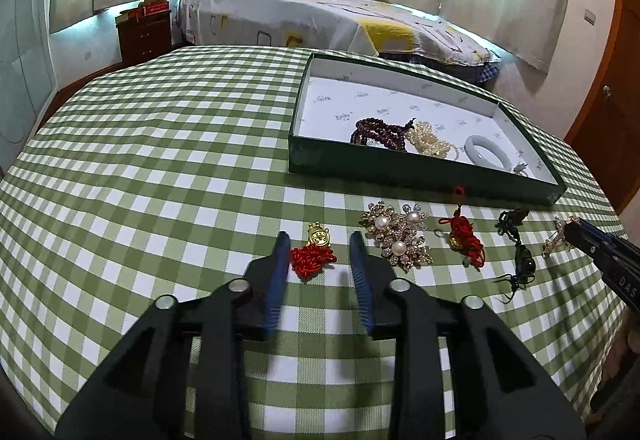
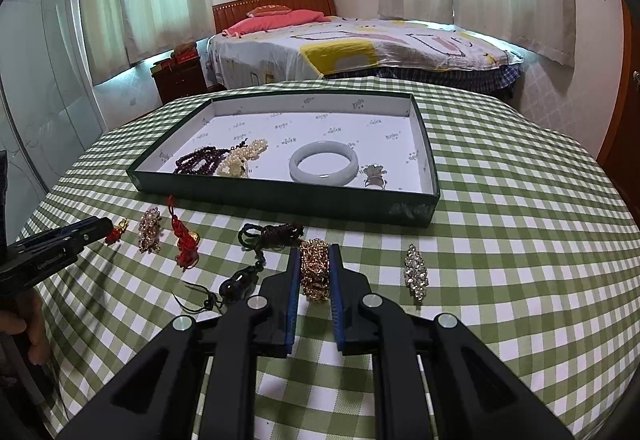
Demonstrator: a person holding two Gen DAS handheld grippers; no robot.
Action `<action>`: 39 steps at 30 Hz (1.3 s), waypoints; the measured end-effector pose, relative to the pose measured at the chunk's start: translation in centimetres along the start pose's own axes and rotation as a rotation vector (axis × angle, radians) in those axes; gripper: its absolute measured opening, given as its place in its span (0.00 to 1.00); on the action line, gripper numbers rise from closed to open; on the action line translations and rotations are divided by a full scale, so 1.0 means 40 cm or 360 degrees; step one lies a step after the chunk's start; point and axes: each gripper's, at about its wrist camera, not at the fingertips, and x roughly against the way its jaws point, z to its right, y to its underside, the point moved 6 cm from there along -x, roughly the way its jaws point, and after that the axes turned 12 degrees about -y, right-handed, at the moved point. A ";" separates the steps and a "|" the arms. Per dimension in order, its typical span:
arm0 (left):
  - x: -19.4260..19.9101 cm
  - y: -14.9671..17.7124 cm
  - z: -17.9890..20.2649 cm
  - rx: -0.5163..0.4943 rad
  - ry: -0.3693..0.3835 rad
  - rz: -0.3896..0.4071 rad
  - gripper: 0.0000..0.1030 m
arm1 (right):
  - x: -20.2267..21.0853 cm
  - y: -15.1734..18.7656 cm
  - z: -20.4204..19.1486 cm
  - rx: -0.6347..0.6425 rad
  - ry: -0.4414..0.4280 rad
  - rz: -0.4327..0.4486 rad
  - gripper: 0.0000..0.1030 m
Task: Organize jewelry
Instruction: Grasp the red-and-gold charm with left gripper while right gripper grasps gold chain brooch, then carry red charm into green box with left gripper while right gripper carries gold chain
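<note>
A green tray point(image 1: 420, 176) point(image 2: 280, 196) on the checked table holds a purple bead string point(image 2: 198, 160), a pearl string point(image 2: 240, 160), a pale jade bangle point(image 2: 324, 162) and a ring point(image 2: 374, 176). In front of it lie a red-and-gold knot charm point(image 1: 314, 254), a pearl brooch point(image 1: 396, 236), a red tassel charm point(image 1: 464, 240), a dark cord pendant point(image 1: 520, 252) and a crystal brooch point(image 2: 416, 276). My left gripper point(image 1: 320, 240) is open around the red-and-gold charm. My right gripper point(image 2: 316, 256) is shut on a gold brooch point(image 2: 315, 274) lying on the cloth.
The green-and-white checked tablecloth point(image 1: 160, 160) covers the table. A bed point(image 2: 360, 48) stands behind it, with a dark nightstand point(image 1: 144, 36) at its left. A wooden door point(image 2: 624, 120) is at the right.
</note>
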 end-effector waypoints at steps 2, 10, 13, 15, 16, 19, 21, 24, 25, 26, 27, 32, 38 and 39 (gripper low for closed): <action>-0.011 0.002 0.005 -0.0012 -0.0006 -0.0013 0.30 | -0.004 0.002 -0.001 0.0000 -0.0003 -0.0008 0.14; -0.029 0.014 0.011 -0.0022 -0.0003 -0.0039 0.15 | -0.011 0.008 0.004 -0.0009 -0.0006 -0.0020 0.14; -0.013 0.010 0.011 -0.0025 -0.0008 0.0008 0.14 | -0.010 0.008 0.004 -0.0011 -0.0008 -0.0019 0.14; 0.000 0.001 0.010 -0.0024 -0.0011 0.0044 0.13 | -0.008 0.007 0.004 -0.0011 -0.0009 -0.0016 0.14; 0.011 -0.004 0.010 -0.0024 -0.0013 0.0068 0.13 | -0.008 0.006 0.004 -0.0010 -0.0009 -0.0013 0.14; 0.033 -0.021 0.010 -0.0021 -0.0004 0.0106 0.13 | -0.002 0.003 0.003 -0.0007 -0.0009 0.0001 0.14; 0.047 -0.032 0.010 -0.0018 0.0001 0.0129 0.13 | 0.002 0.000 0.002 -0.0006 -0.0010 0.0007 0.14; 0.068 -0.050 0.013 -0.0011 0.0012 0.0163 0.13 | 0.010 -0.005 0.000 -0.0004 -0.0009 0.0024 0.14; 0.076 -0.057 0.014 -0.0008 0.0019 0.0173 0.13 | 0.012 -0.008 -0.001 -0.0004 -0.0010 0.0031 0.14; 0.084 -0.062 0.016 -0.0006 0.0026 0.0182 0.13 | 0.014 -0.011 -0.002 -0.0004 -0.0012 0.0037 0.14; 0.092 -0.067 0.018 -0.0005 0.0033 0.0192 0.13 | 0.018 -0.014 -0.002 -0.0004 -0.0013 0.0044 0.14; 0.140 -0.108 0.032 0.0009 0.0075 0.0267 0.13 | 0.040 -0.045 -0.009 -0.0004 -0.0031 0.0095 0.14; 0.178 -0.164 0.060 0.0001 0.0123 0.0345 0.13 | 0.061 -0.095 -0.016 0.0014 -0.0037 0.0161 0.14; 0.182 -0.169 0.065 0.0000 0.0130 0.0351 0.13 | 0.063 -0.103 -0.017 0.0020 -0.0036 0.0170 0.14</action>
